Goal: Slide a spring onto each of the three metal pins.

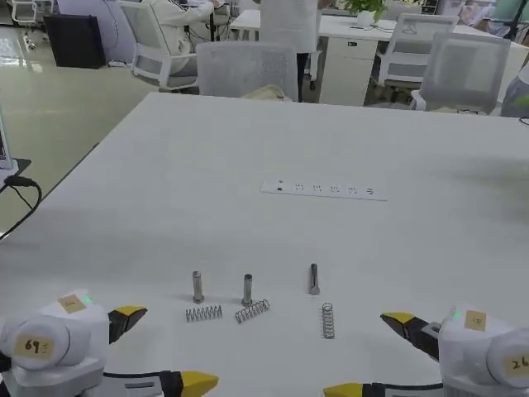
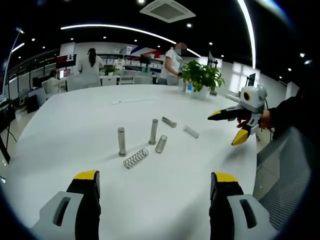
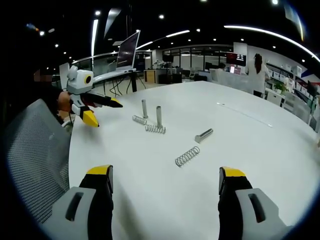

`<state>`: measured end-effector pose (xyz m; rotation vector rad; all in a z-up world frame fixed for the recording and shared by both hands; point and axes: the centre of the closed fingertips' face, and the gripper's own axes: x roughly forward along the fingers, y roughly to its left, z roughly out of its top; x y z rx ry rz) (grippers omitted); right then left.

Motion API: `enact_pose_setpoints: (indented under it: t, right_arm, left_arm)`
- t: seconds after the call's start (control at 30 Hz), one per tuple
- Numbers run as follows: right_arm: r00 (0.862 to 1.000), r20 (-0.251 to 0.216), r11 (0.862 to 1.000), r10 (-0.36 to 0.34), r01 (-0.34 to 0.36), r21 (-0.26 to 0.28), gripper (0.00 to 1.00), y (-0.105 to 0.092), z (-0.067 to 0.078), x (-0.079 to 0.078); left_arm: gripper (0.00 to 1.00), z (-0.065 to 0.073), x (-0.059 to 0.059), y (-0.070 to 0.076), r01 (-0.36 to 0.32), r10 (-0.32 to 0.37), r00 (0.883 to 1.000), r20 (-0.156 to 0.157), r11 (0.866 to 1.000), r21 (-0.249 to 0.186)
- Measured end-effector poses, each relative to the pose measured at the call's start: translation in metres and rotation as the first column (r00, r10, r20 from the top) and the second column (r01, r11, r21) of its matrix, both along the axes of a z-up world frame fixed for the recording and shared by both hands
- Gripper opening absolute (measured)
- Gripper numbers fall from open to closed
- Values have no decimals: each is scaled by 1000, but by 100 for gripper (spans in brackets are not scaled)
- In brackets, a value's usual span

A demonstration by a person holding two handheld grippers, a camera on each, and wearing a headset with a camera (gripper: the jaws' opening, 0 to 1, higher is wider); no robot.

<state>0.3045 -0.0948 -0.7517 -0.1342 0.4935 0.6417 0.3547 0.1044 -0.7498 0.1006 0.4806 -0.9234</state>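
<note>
Left hand-held gripper point(image 1: 165, 347), labelled "69", and right hand-held gripper point(image 1: 370, 354) both gape empty; pins point(image 1: 247, 289) and springs point(image 1: 252, 311) sit ahead between them

The left gripper point(image 1: 164, 347) hovered over the near left edge of the table point(image 1: 248, 149), its yellow-tipped jaws spread wide and holding nothing. The right gripper point(image 1: 370, 354) hung over the near right edge of the table, jaws likewise wide apart and empty. Both angled inward across the table, mirroring each other. A hand point(image 2: 264, 119) in a dark sleeve gripped the right gripper from behind.
</note>
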Motion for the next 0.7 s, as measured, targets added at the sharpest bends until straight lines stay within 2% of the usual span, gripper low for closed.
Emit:
enact_pose_setpoints:
  t: [0.7]
  right_arm:
    - [1000,-14,1000,4,-4,-5,85,0,-4,-1]
  left_arm:
    - [88,-2,-1,-1,4,-3,1000,-6,1000,4]
